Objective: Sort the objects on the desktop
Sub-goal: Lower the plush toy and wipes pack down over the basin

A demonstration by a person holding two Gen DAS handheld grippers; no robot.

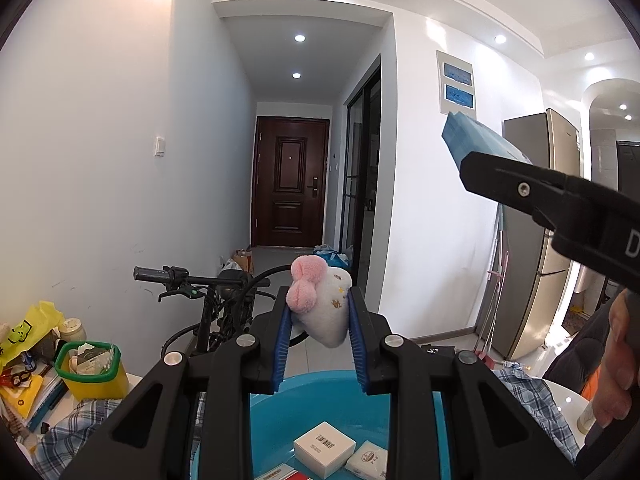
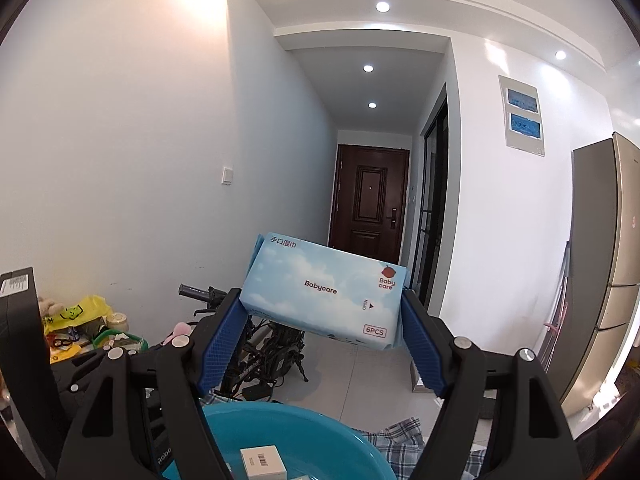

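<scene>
Babycare wipes pack (image 2: pixel 324 294) sits clamped in the right gripper (image 2: pixel 322 340) above the blue basin (image 2: pixel 320 436); only the left view shows the left gripper (image 1: pixel 320 320) pinching a plush toy (image 1: pixel 324 306).

White walls (image 2: pixel 140 140) line a narrow hallway ending at a dark brown door (image 2: pixel 370 204). Recessed ceiling lights (image 2: pixel 383 7) glow above pale floor tiles (image 2: pixel 360 380). A tall refrigerator (image 2: pixel 608 260) stands at right.
</scene>
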